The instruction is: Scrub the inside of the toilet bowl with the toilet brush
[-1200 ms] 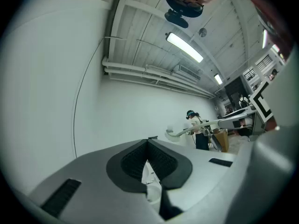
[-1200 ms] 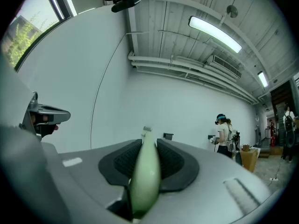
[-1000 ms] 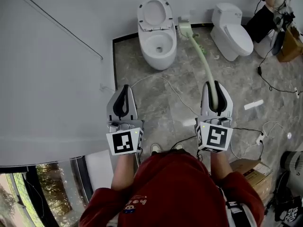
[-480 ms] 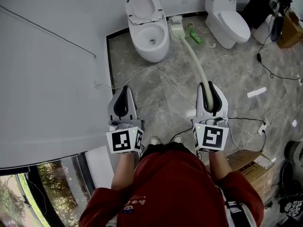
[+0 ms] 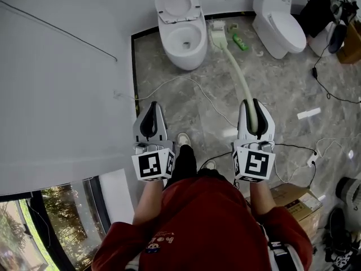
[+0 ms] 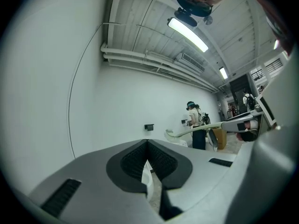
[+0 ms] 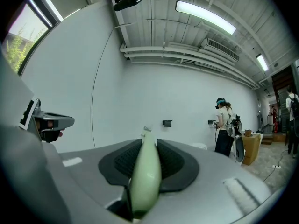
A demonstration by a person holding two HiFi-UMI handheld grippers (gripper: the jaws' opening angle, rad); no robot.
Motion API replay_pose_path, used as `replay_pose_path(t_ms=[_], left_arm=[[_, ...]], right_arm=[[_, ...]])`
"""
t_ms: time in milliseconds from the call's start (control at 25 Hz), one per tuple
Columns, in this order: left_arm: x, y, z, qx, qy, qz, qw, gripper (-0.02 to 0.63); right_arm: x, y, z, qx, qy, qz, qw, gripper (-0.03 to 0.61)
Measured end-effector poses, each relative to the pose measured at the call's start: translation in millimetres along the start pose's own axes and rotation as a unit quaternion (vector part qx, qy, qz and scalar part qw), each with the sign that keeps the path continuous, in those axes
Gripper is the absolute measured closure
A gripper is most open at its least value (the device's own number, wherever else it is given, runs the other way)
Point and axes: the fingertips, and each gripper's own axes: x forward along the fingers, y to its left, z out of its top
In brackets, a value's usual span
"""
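An open white toilet [image 5: 183, 30] stands at the top of the head view, its lid raised and the bowl showing. My right gripper [image 5: 255, 114] is shut on the handle of a pale green toilet brush [image 5: 240, 78]. The brush slants away to its head [image 5: 217, 36], which is just right of the bowl, outside it. In the right gripper view the brush handle [image 7: 145, 171] is squeezed between the dark pads of the right gripper [image 7: 148, 141]. My left gripper [image 5: 149, 117] is level with the right one and shut on nothing; in the left gripper view its pads [image 6: 133, 160] meet.
A second toilet [image 5: 279, 21] with its lid down stands at the right. A green bottle [image 5: 240, 41] lies between the two toilets. Cables [image 5: 197, 97] trail over the marble floor. A cardboard box [image 5: 296, 202] is near right, and a white wall [image 5: 62, 95] runs along the left. A person [image 7: 224, 127] stands far off.
The person's leg and shoe have stepped forward between the grippers. Both grippers keep their pose, and the brush stays held with its head beside the bowl.
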Motion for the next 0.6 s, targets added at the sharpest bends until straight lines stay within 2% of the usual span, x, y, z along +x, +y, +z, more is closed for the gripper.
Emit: replay_pose_path(t_ms=[280,600], left_arm=[[41.2,21.1,-3.9,-0.013,-0.012,-0.003,0.9998,0.607],[134.1,82.4,-9.8,-0.022,-0.024,-0.007,0.9994,0.607]], right_arm=[[48.9,17.7,3.4,-0.02,-0.001,0.011,1.0,0.466],[154.6,50.1,13.7,-0.045,0.01,0.01,0.999,0.466]])
